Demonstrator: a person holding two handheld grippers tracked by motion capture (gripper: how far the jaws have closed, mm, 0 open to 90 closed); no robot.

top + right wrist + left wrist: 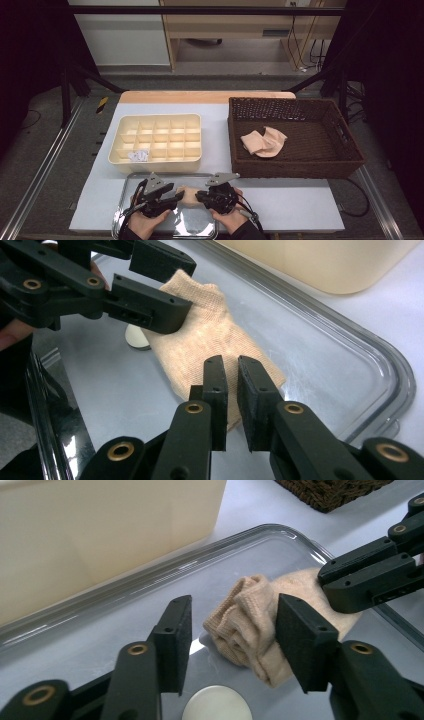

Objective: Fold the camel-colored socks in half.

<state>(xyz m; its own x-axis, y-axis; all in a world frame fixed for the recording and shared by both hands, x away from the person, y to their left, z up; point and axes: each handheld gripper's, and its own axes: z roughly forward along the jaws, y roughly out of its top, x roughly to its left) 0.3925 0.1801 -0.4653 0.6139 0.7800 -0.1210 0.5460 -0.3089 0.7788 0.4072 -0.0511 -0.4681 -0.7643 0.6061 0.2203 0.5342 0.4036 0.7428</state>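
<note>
A beige sock (187, 194) lies in a clear tray (131, 179) at the table's near edge, between my two grippers. My left gripper (178, 196) points right, its jaws apart around the sock's bunched end (247, 625), and the left pad stands clear of it. In the left gripper view the left gripper (232, 607) is open. My right gripper (199, 196) points left. Its jaws (230, 365) are nearly together, pinching the sock's (210, 335) other end. The right gripper (332, 580) also appears at the sock's far end, and the left gripper (187, 286) over the sock's top.
A small white round disc (216, 705) lies on the tray floor by the sock. Behind the tray stands a cream divided box (155, 162) with a white item (139, 155) in one compartment. A dark wicker basket (295, 167) at the right holds beige socks (264, 141).
</note>
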